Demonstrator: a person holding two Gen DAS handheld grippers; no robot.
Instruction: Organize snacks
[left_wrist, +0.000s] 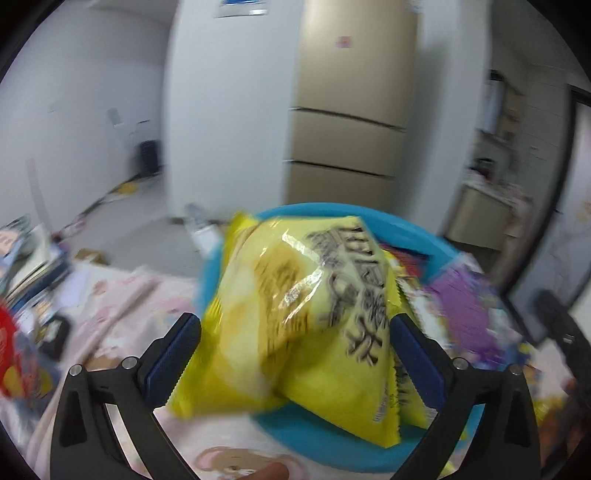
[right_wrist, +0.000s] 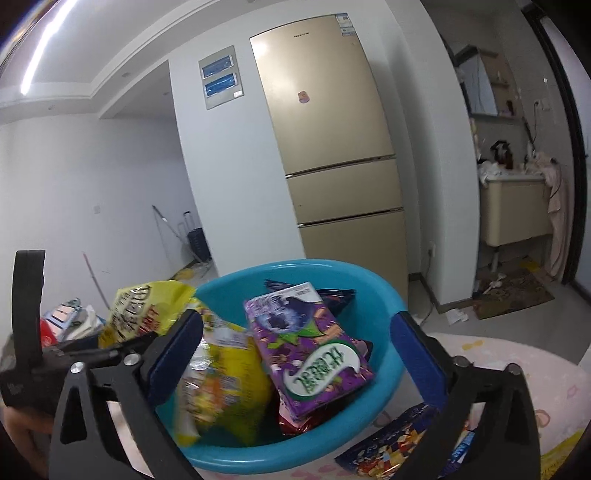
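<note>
A yellow snack bag (left_wrist: 280, 295) hangs blurred between the fingers of my left gripper (left_wrist: 295, 321), tilted over the near rim of a blue basin (left_wrist: 317, 446). The jaws stand wide and the pads do not press on the bag. In the right wrist view the same bag (right_wrist: 144, 306) shows at the basin's left edge. My right gripper (right_wrist: 297, 321) is open just in front of the basin (right_wrist: 229, 291). Inside the basin lie a purple box (right_wrist: 310, 354), another yellow bag (right_wrist: 229, 376) and a red pack underneath. Neither touches the right pads.
The basin sits on a table with a pink printed cloth (left_wrist: 129, 314). A blue snack box (right_wrist: 388, 443) lies on the cloth at the basin's right. A red pack (left_wrist: 7, 350) and stacked books (left_wrist: 29, 258) lie at the left. A beige fridge (right_wrist: 332, 147) stands behind.
</note>
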